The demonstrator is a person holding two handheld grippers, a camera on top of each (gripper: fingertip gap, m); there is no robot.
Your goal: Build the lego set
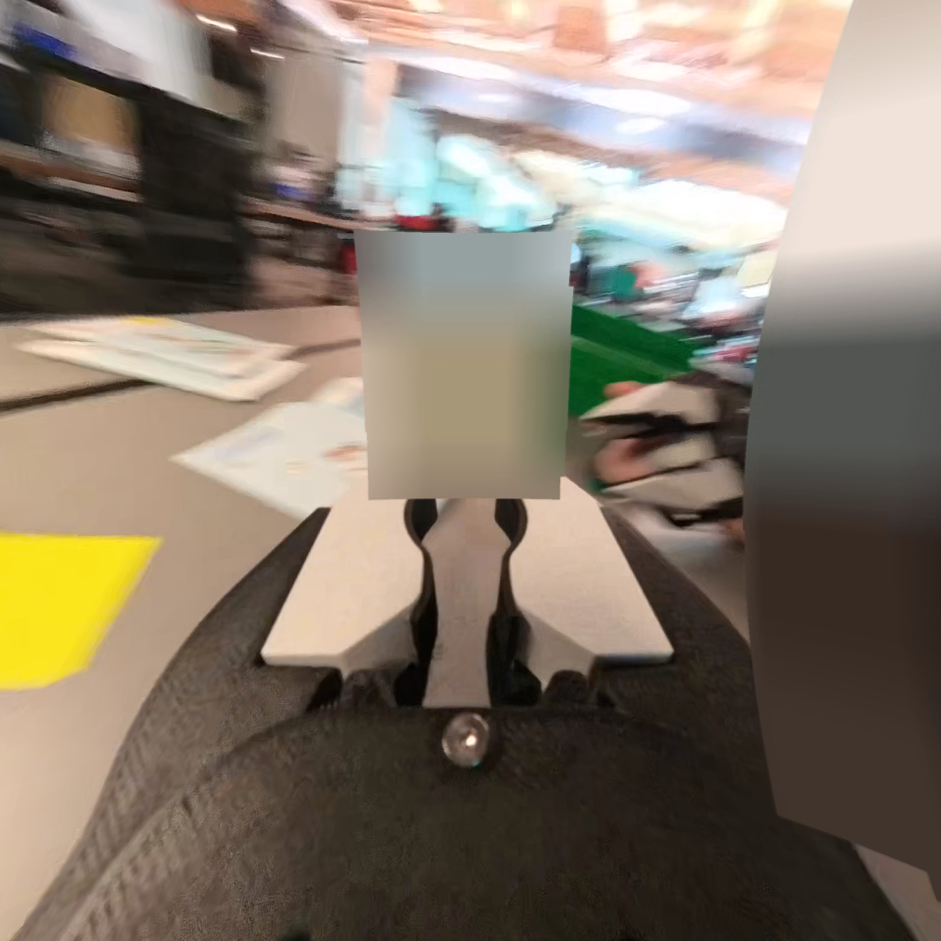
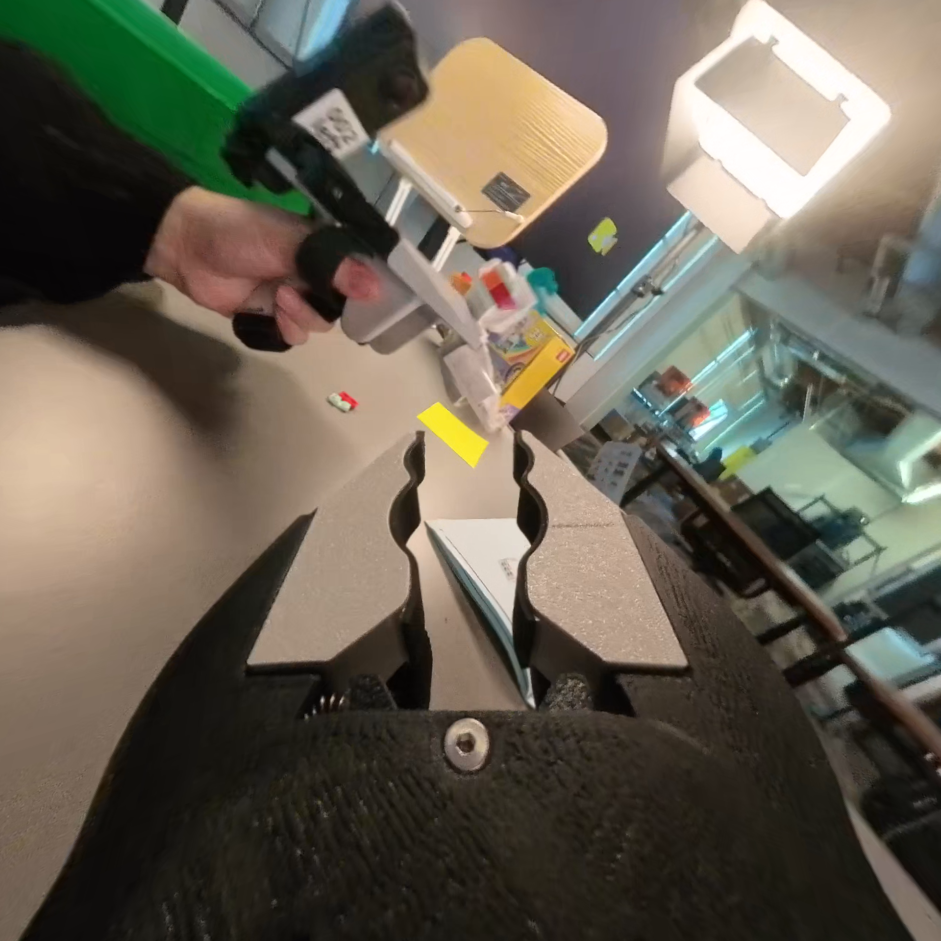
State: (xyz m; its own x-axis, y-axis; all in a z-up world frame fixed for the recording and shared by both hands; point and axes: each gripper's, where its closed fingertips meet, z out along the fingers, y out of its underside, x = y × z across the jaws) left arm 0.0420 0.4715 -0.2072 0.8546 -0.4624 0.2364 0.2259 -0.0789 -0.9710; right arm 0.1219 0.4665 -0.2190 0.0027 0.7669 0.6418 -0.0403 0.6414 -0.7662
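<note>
Beige tabletop [image 2: 127, 458] stretches ahead of the right gripper [image 2: 468, 453], jaws apart and empty. Beyond and left of them, the left gripper [image 2: 489, 326] holds a small white-and-red brick assembly [image 2: 501, 293] aloft; its grip can't be judged.

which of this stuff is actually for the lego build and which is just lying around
For the job:
- small lego build, apparently held by the left gripper
- loose red and white bricks
- lego box
- booklet

Just lying about:
- yellow tape
- wooden chair
</note>
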